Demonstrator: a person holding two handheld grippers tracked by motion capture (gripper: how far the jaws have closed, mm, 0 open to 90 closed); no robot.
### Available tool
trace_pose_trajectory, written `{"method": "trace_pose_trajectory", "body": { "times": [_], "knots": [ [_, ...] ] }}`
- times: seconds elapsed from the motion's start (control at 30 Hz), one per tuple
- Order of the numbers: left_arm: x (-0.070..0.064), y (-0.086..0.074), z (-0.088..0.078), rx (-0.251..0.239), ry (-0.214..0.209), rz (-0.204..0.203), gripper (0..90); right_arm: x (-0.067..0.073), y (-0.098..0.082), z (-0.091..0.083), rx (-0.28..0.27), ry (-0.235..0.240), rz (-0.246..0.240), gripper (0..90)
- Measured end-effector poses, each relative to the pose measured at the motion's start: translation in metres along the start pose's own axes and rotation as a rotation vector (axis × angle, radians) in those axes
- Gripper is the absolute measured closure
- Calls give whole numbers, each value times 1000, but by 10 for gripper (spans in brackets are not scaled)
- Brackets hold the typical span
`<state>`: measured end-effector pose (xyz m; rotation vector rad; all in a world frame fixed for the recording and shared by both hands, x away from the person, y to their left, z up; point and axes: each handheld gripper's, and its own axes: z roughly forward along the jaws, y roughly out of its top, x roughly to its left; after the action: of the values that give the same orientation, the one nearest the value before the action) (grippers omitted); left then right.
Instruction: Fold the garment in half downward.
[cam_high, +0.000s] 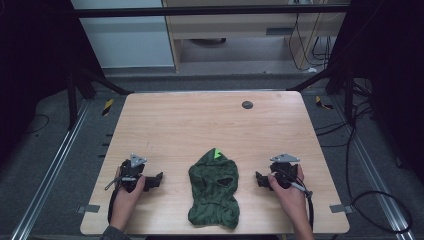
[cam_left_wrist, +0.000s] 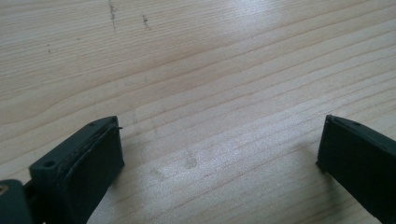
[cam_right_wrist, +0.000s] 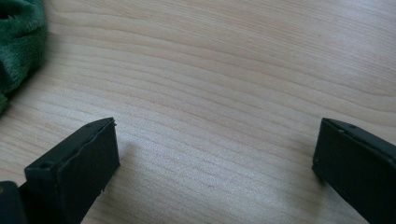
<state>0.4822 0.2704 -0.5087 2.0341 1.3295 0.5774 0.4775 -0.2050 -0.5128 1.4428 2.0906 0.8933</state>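
We see a dark green fleece hood (cam_high: 214, 189) flat on the light wooden desk (cam_high: 190, 120), between both grippers, touching neither: left gripper (cam_high: 156, 181) fingers released, right gripper (cam_high: 259, 180) fingers released, nothing held.

Dim surroundings, soft overhead glare

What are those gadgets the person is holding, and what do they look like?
They are two hand-held grippers. The left gripper and right gripper are black, each with two flat, blocky black jaws and a grey three-cornered plate on top. A dark cable trails from each back along the forearm. A grey sleeve cuff shows on the left arm.
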Motion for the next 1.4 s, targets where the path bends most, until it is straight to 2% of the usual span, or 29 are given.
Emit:
{"method": "trace_pose_trajectory", "body": {
  "times": [0.2, 0.23, 0.27, 0.3, 0.33, 0.37, 0.4, 0.43, 0.53, 0.57, 0.6, 0.67, 0.7, 0.73, 0.77, 0.8, 0.87, 0.93, 0.97, 1.03, 1.07, 1.1, 1.17, 1.2, 1.27, 1.4],
  "knots": [
    [-1, 2, 0, 7, -16, 9, 0, 0, 0, 0, -1, 5, -3, 5],
    [-3, 4, -1, 13, -36, 9, 13, 1, 0, 0, -3, 10, -10, 11],
    [-4, 9, -4, 7, -76, 0, 51, 2, -1, -1, -3, 20, -14, 40],
    [-5, 12, -6, -1, -92, 2, 70, 3, 1, -4, -3, 39, -13, 82],
    [-5, 12, -6, -1, -92, 2, 55, 3, 1, -4, -3, 39, -13, 82],
    [-8, 25, -11, -5, -100, 59, 48, 10, 6, -11, -23, 42, -48, 70],
    [-8, 25, -11, -5, -100, 59, 48, 14, 11, -15, -30, 44, -73, 83],
    [-10, 38, -13, 4, -118, 104, 45, 19, 16, -20, -36, 48, -97, 98],
    [-16, 57, -13, 6, -154, 137, 43, 33, 29, -27, -20, 69, -139, 117],
    [-16, 57, -13, 6, -154, 137, 43, 37, 33, -27, -18, 90, -143, 119],
    [-23, 68, -16, 1, -161, 163, 43, 41, 36, -27, -8, 114, -148, 123],
    [-26, 71, -17, 3, -162, 179, 41, 44, 39, -26, -5, 129, -158, 135],
    [-30, 77, -18, 11, -160, 208, 41, 46, 41, -26, -1, 137, -161, 152],
    [-32, 80, -17, 23, -167, 216, 40, 50, 45, -26, 5, 153, -177, 158],
    [-35, 84, -12, 47, -192, 217, 40, 53, 50, -22, 13, 167, -182, 173],
    [-35, 84, -12, 47, -192, 217, 41, 53, 50, -22, 13, 167, -182, 173],
    [-40, 85, 0, 69, -213, 244, 51, 54, 58, -14, 40, 174, -191, 228],
    [-42, 86, 2, 74, -218, 249, 58, 53, 60, -11, 46, 178, -200, 247],
    [-44, 87, 9, 80, -238, 252, 83, 52, 67, -6, 53, 197, -199, 308],
    [-46, 89, 13, 85, -254, 245, 110, 49, 73, -3, 54, 208, -188, 379],
    [-46, 89, 13, 85, -254, 245, 119, 49, 73, -3, 54, 208, -188, 379],
    [-47, 92, 15, 74, -282, 223, 145, 47, 80, 1, 55, 224, -195, 458],
    [-49, 93, 15, 55, -301, 215, 169, 47, 84, 2, 58, 234, -191, 527],
    [-51, 94, 15, 51, -308, 223, 196, 48, 86, 2, 56, 247, -196, 556],
    [-55, 94, 14, 59, -328, 241, 236, 52, 87, 3, 53, 270, -199, 609],
    [-64, 93, 14, 63, -353, 267, 290, 65, 86, 4, 72, 287, -246, 652]
  ]
}}
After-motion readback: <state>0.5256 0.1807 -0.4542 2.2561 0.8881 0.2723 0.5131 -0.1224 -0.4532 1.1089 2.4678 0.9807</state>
